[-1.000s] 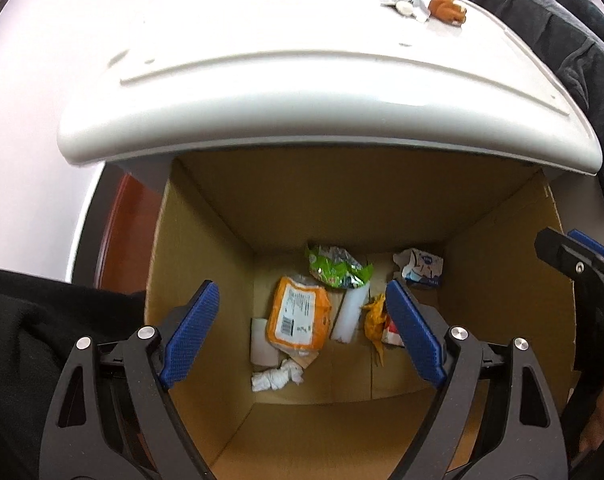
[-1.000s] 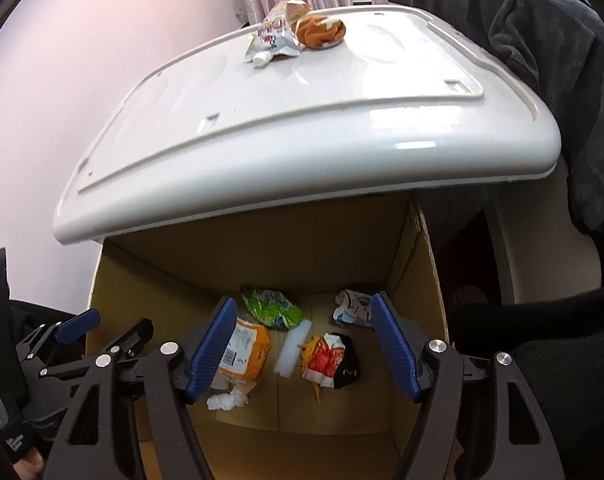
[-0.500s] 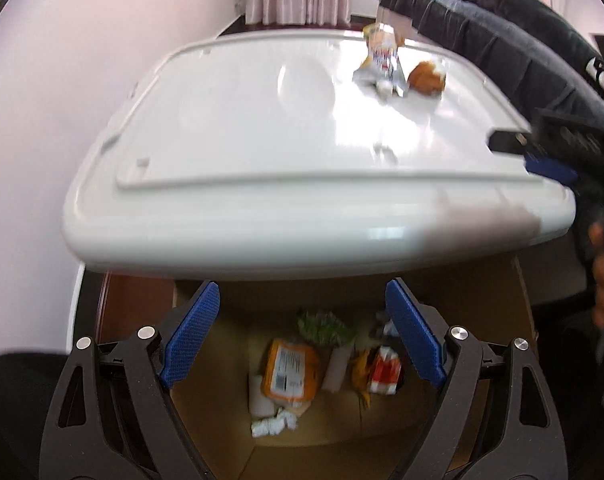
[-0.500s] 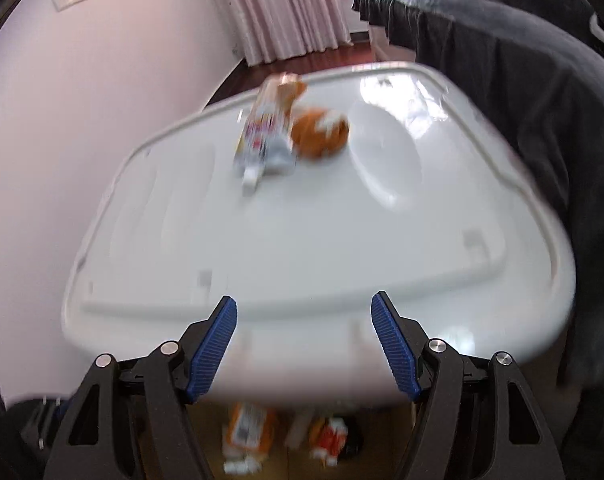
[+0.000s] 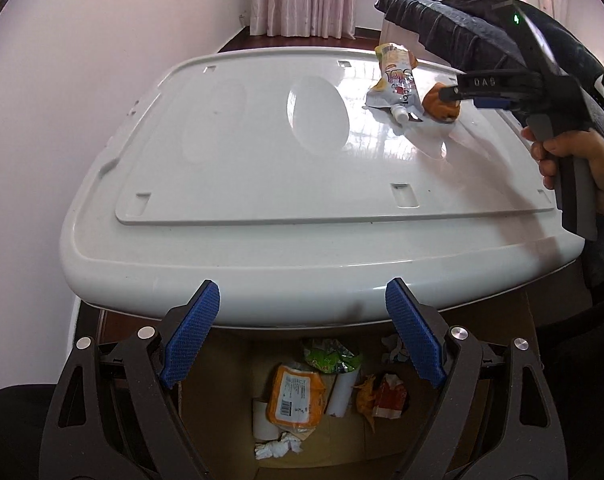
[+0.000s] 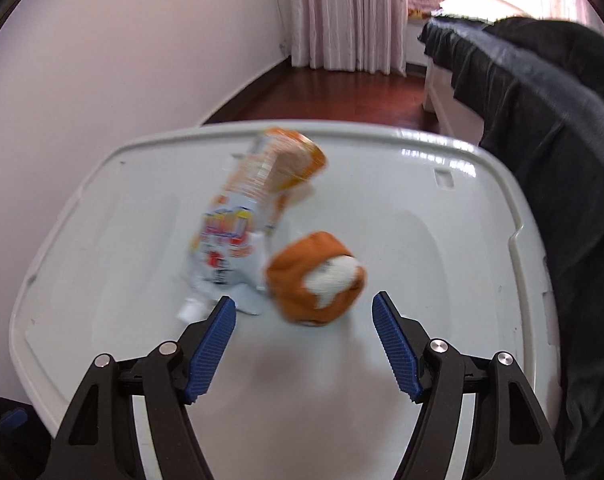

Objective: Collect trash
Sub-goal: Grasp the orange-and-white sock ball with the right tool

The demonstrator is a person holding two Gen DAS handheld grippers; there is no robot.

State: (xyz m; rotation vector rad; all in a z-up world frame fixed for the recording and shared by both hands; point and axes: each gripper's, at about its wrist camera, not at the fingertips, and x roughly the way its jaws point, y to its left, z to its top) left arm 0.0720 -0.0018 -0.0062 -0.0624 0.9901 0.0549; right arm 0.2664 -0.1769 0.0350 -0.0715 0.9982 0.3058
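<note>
An orange crumpled wrapper [image 6: 316, 278] with a white patch lies on the white table [image 6: 102, 280], beside a white and orange pouch [image 6: 242, 232]. My right gripper [image 6: 304, 312] hovers open just in front of the orange wrapper, its blue pads apart and empty. The left wrist view shows the same orange wrapper [image 5: 440, 104] and pouch [image 5: 396, 80] at the table's far right, with the right gripper [image 5: 454, 94] above the wrapper. My left gripper [image 5: 302, 300] hangs open and empty over the table's near edge, above a cardboard box [image 5: 498, 412] holding several wrappers.
A dark garment [image 6: 542, 128] hangs along the table's right side. A pale wall [image 5: 82, 60] runs on the left, with pink curtains [image 6: 346, 16] and red wood floor [image 6: 342, 96] behind. A person's hand [image 5: 574, 168] grips the right tool's handle.
Both grippers rose from over the box to above the table top. The right gripper travelled forward across the table to the orange wrapper; the left one moved only a little.
</note>
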